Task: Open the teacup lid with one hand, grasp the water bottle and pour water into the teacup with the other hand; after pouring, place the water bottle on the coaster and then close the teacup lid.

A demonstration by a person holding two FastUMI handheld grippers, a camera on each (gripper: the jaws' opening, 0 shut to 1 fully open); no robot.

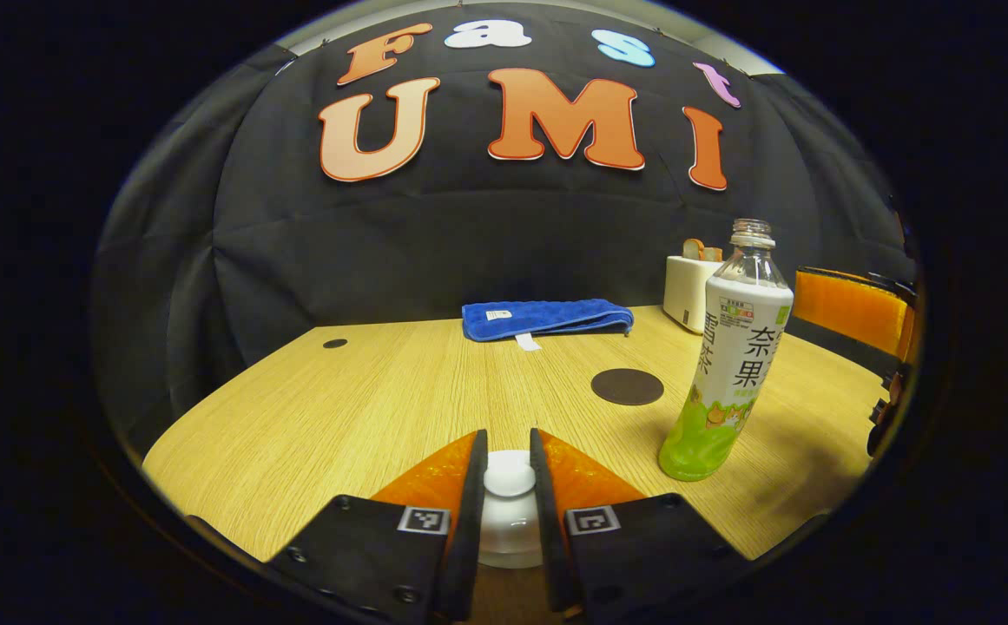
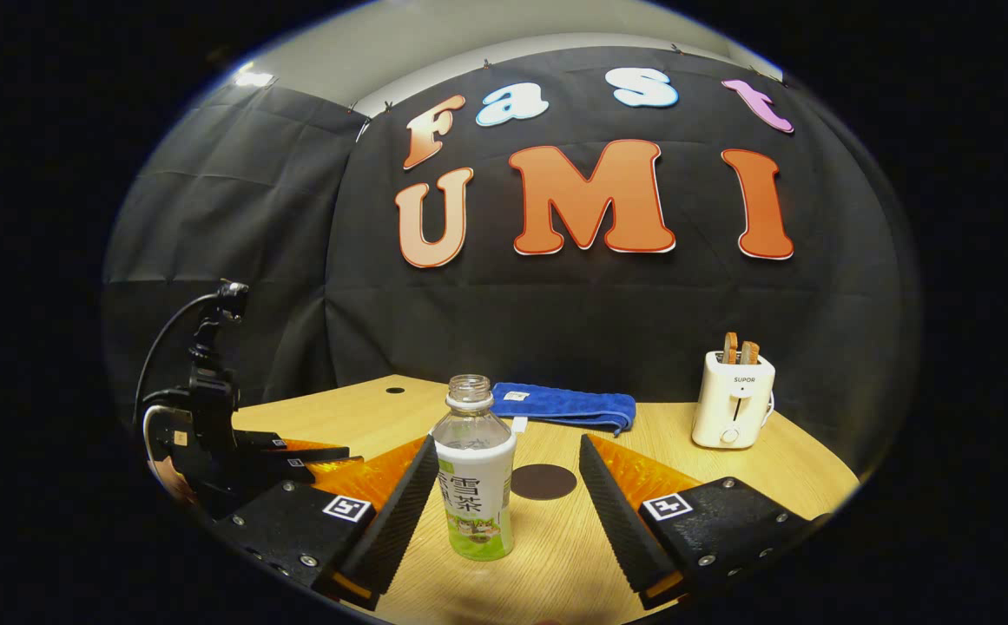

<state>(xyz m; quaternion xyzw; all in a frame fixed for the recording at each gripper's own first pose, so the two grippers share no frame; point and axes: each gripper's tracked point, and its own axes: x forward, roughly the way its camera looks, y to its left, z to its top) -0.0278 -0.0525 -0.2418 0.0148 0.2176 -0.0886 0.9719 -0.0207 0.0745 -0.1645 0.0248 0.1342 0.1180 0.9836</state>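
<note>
Standing uncapped, water bottle (image 2: 474, 473) framed by spread right gripper (image 2: 504, 486), white teacup lid (image 1: 509, 479) clamped by left gripper (image 1: 508, 473).

Uncapped bottle (image 2: 474, 473) stands upright near the dark round coaster (image 2: 543, 481); white teacup lid (image 1: 509, 476) sits on.

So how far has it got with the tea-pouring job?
Early days. In hand: the left gripper has its fingers closed around the knob of the teacup lid, which looks still seated on the cup. The right gripper is open, with the uncapped water bottle standing on the table between its fingers, not yet gripped. Left: lifting the lid, pouring, setting the bottle on the dark coaster, closing the lid.
</note>
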